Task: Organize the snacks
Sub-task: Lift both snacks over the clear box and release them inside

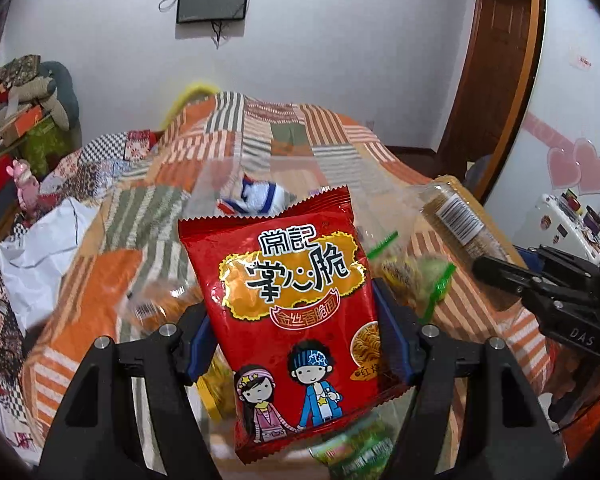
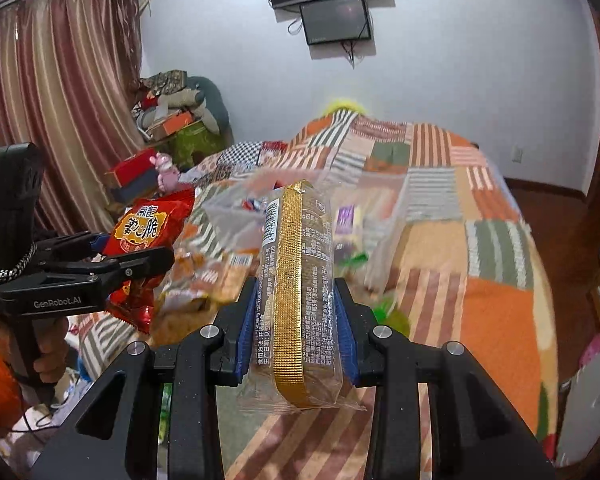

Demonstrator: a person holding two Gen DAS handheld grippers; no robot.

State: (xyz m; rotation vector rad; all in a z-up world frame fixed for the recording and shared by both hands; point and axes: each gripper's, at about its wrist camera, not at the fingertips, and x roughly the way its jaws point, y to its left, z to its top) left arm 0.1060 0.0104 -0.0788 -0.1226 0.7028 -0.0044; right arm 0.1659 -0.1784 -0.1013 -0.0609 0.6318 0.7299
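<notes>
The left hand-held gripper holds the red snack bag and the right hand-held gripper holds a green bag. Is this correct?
Not quite. In the right wrist view the right hand-held gripper holds a clear cracker pack with a gold strip, not a green bag. The left hand-held gripper does hold the red snack bag.

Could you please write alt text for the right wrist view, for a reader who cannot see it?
The right gripper clamps a clear-wrapped snack pack with a gold strip above a patchwork bedspread. At left, the left gripper holds a red noodle snack bag.
</notes>
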